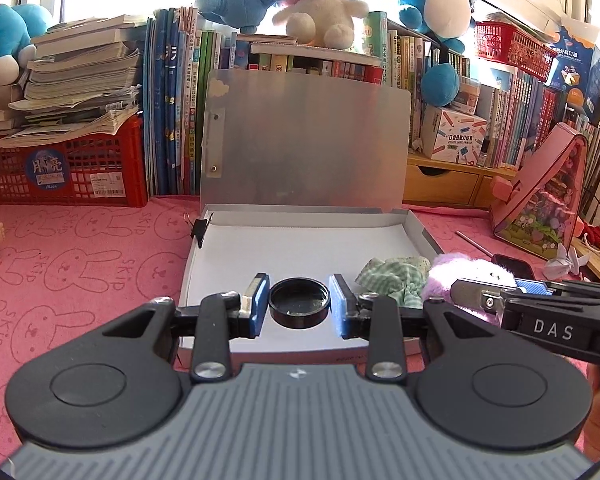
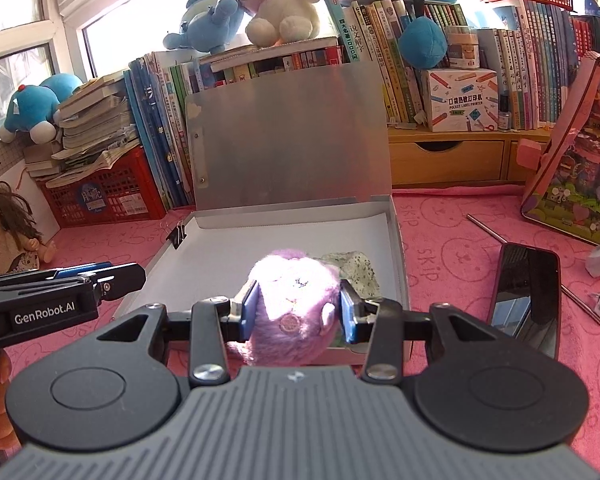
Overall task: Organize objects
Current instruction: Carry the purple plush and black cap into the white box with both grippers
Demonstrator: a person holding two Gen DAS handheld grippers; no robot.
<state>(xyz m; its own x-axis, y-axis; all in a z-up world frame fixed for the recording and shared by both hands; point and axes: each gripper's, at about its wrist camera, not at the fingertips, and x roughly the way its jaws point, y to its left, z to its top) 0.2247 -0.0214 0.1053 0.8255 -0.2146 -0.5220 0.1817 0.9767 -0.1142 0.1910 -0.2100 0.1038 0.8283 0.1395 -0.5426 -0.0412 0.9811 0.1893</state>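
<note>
Left gripper (image 1: 299, 306) sits nearest, fingers spread w/ small gaps either side of a black lid (image 1: 299, 306), not clamped on it; lid looks to rest on box floor at 6 o'clock. Right gripper (image 2: 298, 311) fingers are pressed into a purple plush (image 2: 294, 304) over the box's (image 2: 188, 268) 5 o'clock corner, beside a green cloth (image 1: 396, 278). Judging progress: cloth & lid in, plush nearly. Phone (image 2: 526, 294), metal rod (image 2: 496, 236), paper bits at 3 o'clock on the worktop (image 1: 80, 248) not yet packed.
</note>
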